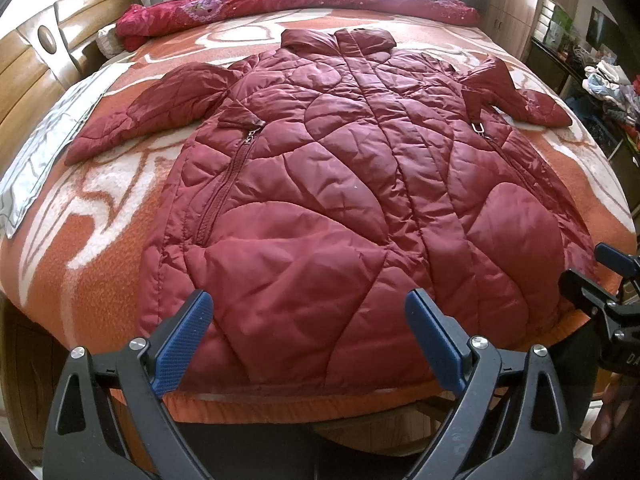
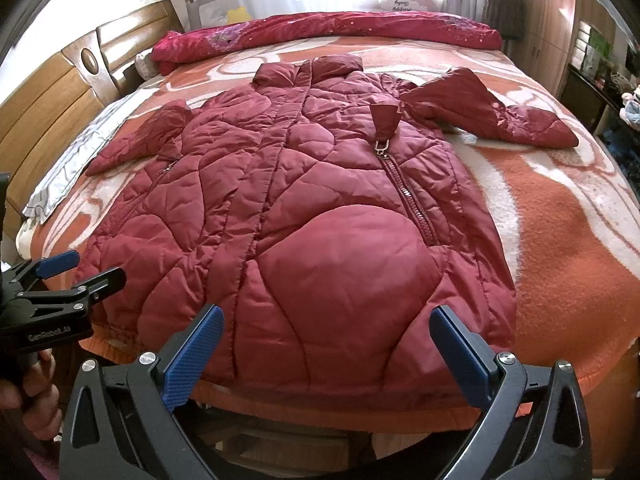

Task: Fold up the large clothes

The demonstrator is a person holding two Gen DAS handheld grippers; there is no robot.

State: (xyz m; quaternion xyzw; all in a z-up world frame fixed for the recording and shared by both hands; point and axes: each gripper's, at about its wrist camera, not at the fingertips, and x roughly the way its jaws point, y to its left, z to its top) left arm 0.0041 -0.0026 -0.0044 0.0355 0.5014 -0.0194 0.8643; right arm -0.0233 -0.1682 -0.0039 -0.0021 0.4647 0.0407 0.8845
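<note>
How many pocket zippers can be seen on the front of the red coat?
2. One pocket zipper runs down the coat on the picture's left side, the other pocket zipper on its right side. None seems hidden.

Black tool [image 1: 308, 312] frames, blue textured pads [image 1: 182, 350], silver screws.

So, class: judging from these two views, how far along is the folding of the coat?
Done: the red quilted coat lies spread flat, front up, on the orange blanket, both sleeves out. In hand: nothing; the left gripper and right gripper sit open at the hem, touching no fabric. Left: every fold, sleeves first.
</note>
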